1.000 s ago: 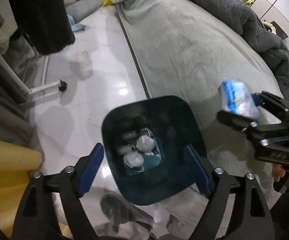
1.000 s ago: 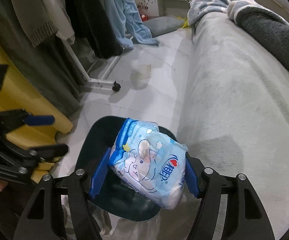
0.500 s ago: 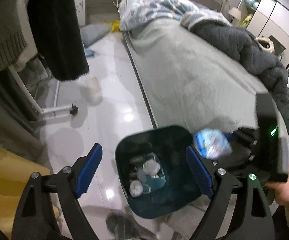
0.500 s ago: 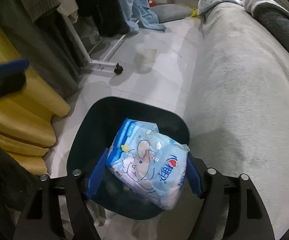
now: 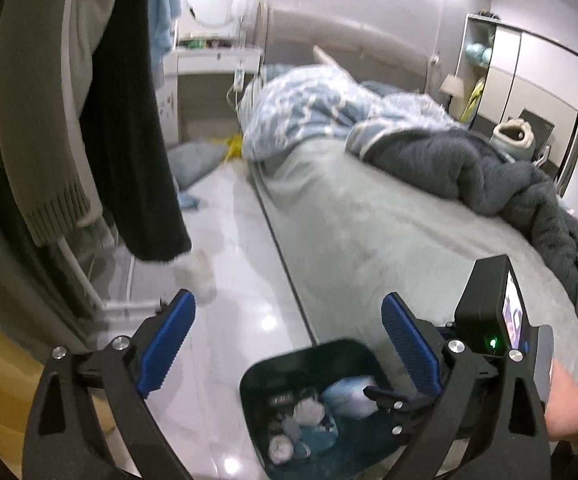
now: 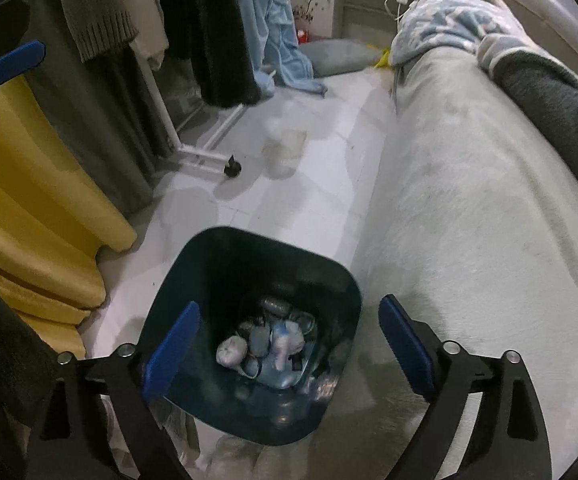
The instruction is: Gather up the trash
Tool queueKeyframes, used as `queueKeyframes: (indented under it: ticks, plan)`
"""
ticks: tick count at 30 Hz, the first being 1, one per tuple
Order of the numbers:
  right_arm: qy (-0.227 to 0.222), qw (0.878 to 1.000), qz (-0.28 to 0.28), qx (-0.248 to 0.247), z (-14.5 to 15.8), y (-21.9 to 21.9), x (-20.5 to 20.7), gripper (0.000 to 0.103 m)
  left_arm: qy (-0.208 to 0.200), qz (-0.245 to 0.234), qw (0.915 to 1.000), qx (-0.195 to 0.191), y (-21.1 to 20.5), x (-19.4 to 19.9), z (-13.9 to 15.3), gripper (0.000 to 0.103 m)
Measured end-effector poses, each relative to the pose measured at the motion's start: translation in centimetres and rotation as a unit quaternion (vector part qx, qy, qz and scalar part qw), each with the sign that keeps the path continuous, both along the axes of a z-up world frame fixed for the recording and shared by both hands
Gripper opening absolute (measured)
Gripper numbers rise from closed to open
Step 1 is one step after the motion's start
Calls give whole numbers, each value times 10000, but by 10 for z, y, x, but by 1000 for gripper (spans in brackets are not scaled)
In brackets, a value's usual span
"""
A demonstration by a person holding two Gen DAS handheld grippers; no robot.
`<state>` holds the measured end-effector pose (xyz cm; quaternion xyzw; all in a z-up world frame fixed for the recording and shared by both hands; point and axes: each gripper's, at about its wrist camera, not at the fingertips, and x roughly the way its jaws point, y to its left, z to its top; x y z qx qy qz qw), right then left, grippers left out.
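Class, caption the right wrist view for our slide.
Open right hand-held gripper above the dark bin holding trash, beside the bed.

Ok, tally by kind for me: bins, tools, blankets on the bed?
Trash bin: 1
Tools: 2 (left tool, right tool, both open)
Blankets: 2 (blue patterned blanket, dark grey blanket)
Total: 5

Left wrist view: riding high, facing level across the bed (image 5: pixel 369 216) toward the far wall, bin (image 5: pixel 313 396) low in frame. Right wrist view: tipped steeply down, close over the bin (image 6: pixel 249 320) (right into its mouth). Shared by both: bin, bed edge, pale floor (image 6: pixel 313 184), hanging clothes (image 5: pixel 145 120).
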<state>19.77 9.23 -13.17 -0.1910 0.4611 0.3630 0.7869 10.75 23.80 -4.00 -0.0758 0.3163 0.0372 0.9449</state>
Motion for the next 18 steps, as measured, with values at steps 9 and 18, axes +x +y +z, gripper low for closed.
queueKeyframes:
  ticks: [9,18]
  plan:
    - [-997,9943,-231,309,61,-36,-8,99,-607,2,9980,192,-23,-10,33,99]
    - [-1714,9747,-1033,1001,125,-111,-20,99,-1020,-102,9935,489,-60,-21,61,100]
